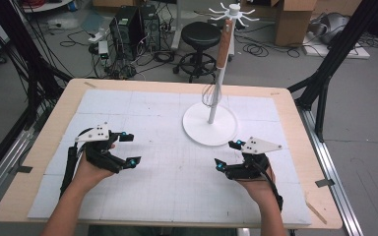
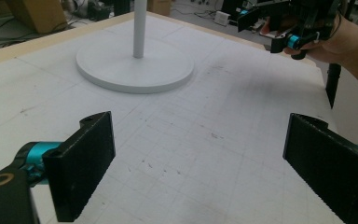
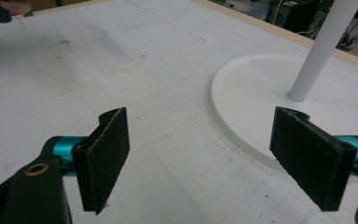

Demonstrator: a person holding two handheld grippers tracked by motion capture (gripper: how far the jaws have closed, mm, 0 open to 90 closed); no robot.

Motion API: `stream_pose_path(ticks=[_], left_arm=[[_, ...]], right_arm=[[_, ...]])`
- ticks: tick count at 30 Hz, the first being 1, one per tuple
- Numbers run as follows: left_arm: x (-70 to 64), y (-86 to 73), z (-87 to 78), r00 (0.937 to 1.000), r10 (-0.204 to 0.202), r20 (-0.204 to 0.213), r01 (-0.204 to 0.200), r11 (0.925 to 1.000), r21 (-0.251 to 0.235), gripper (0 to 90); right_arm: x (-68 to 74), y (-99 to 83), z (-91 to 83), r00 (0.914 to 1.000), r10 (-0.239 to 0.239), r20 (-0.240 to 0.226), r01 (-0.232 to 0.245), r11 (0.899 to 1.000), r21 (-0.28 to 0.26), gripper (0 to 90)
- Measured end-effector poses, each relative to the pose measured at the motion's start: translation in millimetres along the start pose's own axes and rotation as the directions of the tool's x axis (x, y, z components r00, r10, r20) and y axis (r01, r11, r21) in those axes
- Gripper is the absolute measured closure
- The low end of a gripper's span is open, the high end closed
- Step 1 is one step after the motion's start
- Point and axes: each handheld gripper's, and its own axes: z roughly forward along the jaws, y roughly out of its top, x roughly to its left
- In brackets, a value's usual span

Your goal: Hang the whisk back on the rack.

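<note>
Two grippers hover wide open and empty over the mat (image 1: 167, 191): left gripper (image 1: 129, 149) near its left edge, right gripper (image 1: 227, 155) just before the white stand (image 1: 210, 123), whisk (image 1: 208, 93) hanging there.

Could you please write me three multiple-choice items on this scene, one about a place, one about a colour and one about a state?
1. Where does the whisk hang?
A. On the white stand
B. In the left tongs
C. Flat on the table

2. What colour is the stand's round base?
A. Black
B. White
C. Blue

3. How are the two tongs?
A. Both shut
B. Left shut, right open
C. Both open

Answers: 1 A, it hangs by its wooden handle beside the pole; 2 B, the disc is white; 3 C, the left tongs and right tongs both show wide, empty gaps.
</note>
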Motion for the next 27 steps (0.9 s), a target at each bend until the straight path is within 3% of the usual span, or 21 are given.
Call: stream_pose_path(ticks=[27], left_arm=[[0.0,0.1,-0.8,1.0000,-0.008,-0.003,0.008,1.0000,-0.002,8.9]], right_arm=[[0.7,-0.1,4.1,0.9999,-0.008,-0.010,0.008,1.000,0.010,18.9]])
